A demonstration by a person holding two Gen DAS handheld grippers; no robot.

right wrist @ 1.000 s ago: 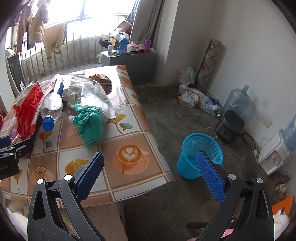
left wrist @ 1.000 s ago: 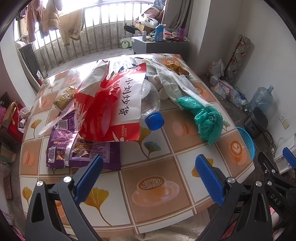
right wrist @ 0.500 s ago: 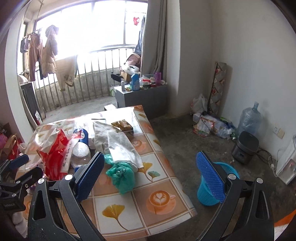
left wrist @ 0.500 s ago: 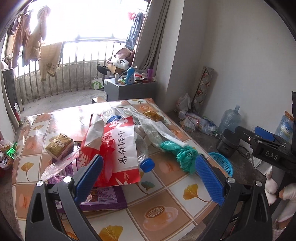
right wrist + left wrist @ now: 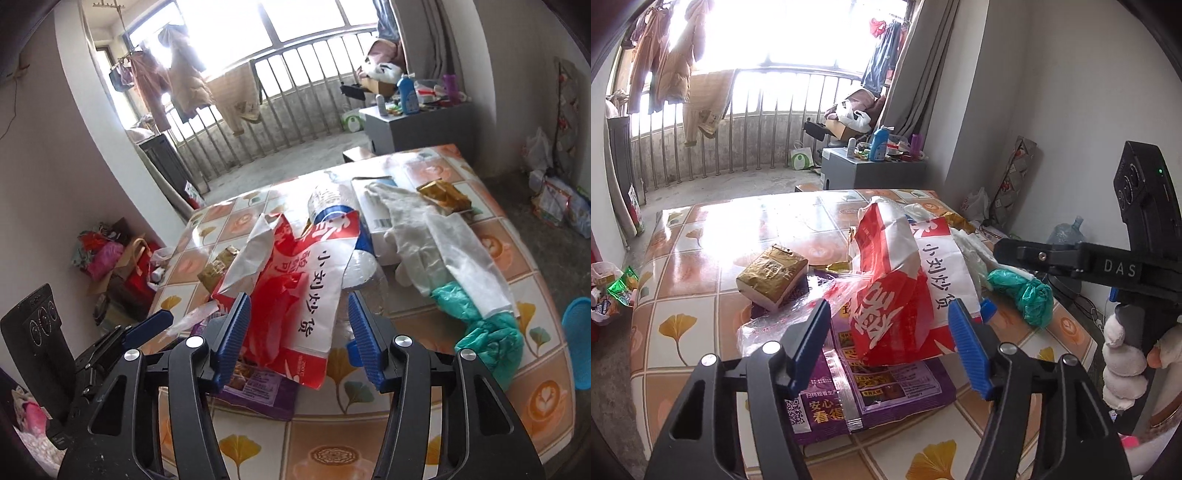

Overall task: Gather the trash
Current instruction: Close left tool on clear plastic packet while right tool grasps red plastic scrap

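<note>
Both grippers hang over the near edge of the bench [image 5: 369, 435], each spread wide and holding nothing. The left gripper [image 5: 890, 350] and right gripper [image 5: 295, 339] both frame the same thing: the red-and-white snack bag [image 5: 295, 295], which lies crumpled on top of the pile, resting on a purple wrapper [image 5: 871, 395] and leaning against a clear bottle [image 5: 354, 258]. To the right lie a pale glove [image 5: 417, 236] and a green bag [image 5: 487, 325]; the blue bin [image 5: 578, 347] stands on the floor past the bench's right edge. I'd judge the red bag the first pick. Pinch its raised, folded edge rather than the flat face, lift straight up so the bottle doesn't roll off, then carry it to the bin.
</note>
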